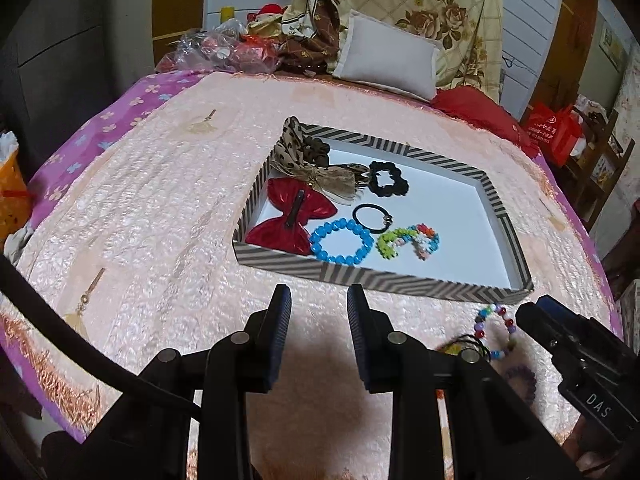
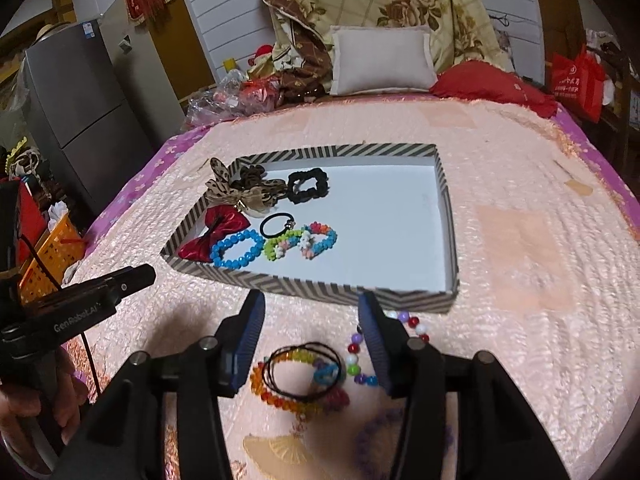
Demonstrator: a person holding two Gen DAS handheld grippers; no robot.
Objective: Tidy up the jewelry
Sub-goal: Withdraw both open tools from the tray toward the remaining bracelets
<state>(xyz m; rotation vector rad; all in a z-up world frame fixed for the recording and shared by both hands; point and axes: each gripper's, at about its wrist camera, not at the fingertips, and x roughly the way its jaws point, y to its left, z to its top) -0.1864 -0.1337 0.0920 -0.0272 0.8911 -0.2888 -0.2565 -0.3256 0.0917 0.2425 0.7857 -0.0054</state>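
A striped shallow tray (image 1: 384,280) (image 2: 312,286) lies on the pink bedspread. It holds a red bow (image 1: 296,220), a leopard bow (image 1: 304,152), a black scrunchie (image 1: 386,178), a black hair tie (image 1: 372,216), a blue bead bracelet (image 1: 340,242) and a flower bracelet (image 1: 412,240). My left gripper (image 1: 318,296) hovers open and empty before the tray's near rim. My right gripper (image 2: 312,304) is open above a rainbow bracelet (image 2: 280,388) with a thin black tie (image 2: 308,372) lying on it. A multicolour bead bracelet (image 2: 358,356) lies beside the right finger, and nothing is gripped.
A purple coil tie (image 2: 372,436) lies nearest to me on the bedspread. A grey pillow (image 2: 380,60), a red cushion (image 2: 492,84) and a floral quilt sit at the bed's head. Plastic bags (image 2: 224,96) crowd the far left corner. An orange basket (image 2: 52,256) and a fridge (image 2: 80,120) stand left of the bed.
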